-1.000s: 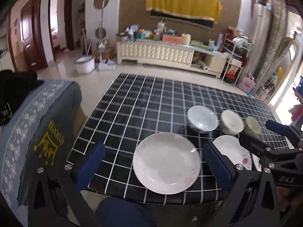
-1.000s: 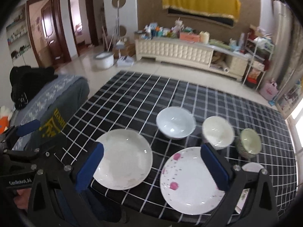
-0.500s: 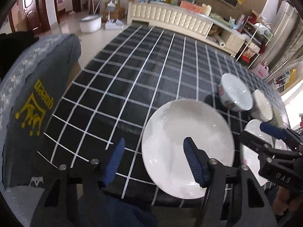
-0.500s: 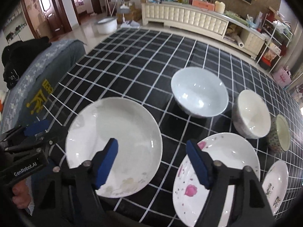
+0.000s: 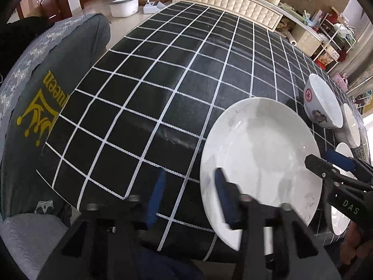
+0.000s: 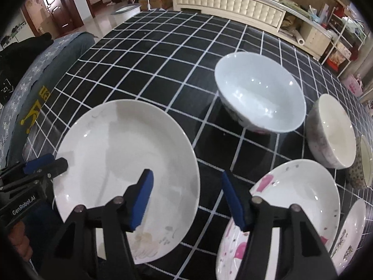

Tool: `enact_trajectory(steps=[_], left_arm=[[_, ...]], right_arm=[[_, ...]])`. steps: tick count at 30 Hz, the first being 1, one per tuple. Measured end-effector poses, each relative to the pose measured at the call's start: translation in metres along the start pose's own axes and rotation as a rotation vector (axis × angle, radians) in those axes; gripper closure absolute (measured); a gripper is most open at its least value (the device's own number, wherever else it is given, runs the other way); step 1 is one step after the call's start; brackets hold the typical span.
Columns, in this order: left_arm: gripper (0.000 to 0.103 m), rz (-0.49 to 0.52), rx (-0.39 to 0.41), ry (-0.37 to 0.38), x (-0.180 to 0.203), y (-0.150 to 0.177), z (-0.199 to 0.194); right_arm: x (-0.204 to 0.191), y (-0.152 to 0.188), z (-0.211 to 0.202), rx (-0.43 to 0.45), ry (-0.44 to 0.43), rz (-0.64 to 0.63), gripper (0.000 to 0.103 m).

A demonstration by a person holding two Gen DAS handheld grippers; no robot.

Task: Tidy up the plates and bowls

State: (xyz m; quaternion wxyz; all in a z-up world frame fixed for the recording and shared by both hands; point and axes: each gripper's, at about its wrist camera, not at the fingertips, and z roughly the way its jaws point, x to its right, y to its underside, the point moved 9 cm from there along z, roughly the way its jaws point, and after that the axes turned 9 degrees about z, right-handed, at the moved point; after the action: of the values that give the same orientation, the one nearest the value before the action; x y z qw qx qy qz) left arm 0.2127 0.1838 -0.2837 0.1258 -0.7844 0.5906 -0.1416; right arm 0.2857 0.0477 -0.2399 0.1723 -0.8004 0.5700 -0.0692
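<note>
As seen along the left wrist view:
White plate: on the counter at its near edge, right of centre; glazed, rigid, likely slippery and breakable.
Left gripper: jaws apart, straddling the plate's near-left rim, one finger over the plate, the other over the cloth; contact not discernible.
Hold, as judged: thin raised rim at the near edge; flat centre offers nothing to pinch.
Large bowl: beyond the plate, red mark on its wall.

As seen along the right wrist view:
White plate: near-left, faint residue near its front rim.
Right gripper: jaws apart, over the gap between the white plate and the flowered plate, gripping nothing.
Large bowl: upright, well behind both plates.
Cream bowl: just right of the large bowl.
Handling, as judged: moderate weight, chips on knocks; stacking calls for a gentle set-down.
</note>
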Motion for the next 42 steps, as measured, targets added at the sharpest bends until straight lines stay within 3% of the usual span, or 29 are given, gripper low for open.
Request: enact_trajectory(steps=[3, 10, 18, 25, 29, 42], left_arm=[[0.072, 0.002, -0.001, 0.004, 0.002, 0.000, 0.003], [0.086, 0.015, -0.015, 0.024, 0.012, 0.001, 0.005], [0.091, 0.014, -0.027, 0.040, 0.018, 0.003, 0.007], [0.091, 0.037, 0.030, 0.042, 0.026, -0.009, -0.012], [0.091, 0.046, 0.023, 0.036, 0.025, -0.010, -0.010], [0.092, 0.006, -0.022, 0.054, 0.018, -0.001, 0.009]], right_arm=[[0.000, 0.003, 0.005, -0.023, -0.017, 0.012, 0.055], [0.002, 0.012, 0.012, -0.056, -0.039, 0.049, 0.074], [0.009, 0.013, 0.004, -0.021, -0.035, 0.070, 0.080], [0.010, 0.002, -0.010, 0.018, -0.035, 0.079, 0.081], [0.009, -0.001, -0.006, 0.027, -0.026, 0.067, 0.081], [0.011, 0.010, 0.005, -0.015, -0.052, 0.086, 0.085]])
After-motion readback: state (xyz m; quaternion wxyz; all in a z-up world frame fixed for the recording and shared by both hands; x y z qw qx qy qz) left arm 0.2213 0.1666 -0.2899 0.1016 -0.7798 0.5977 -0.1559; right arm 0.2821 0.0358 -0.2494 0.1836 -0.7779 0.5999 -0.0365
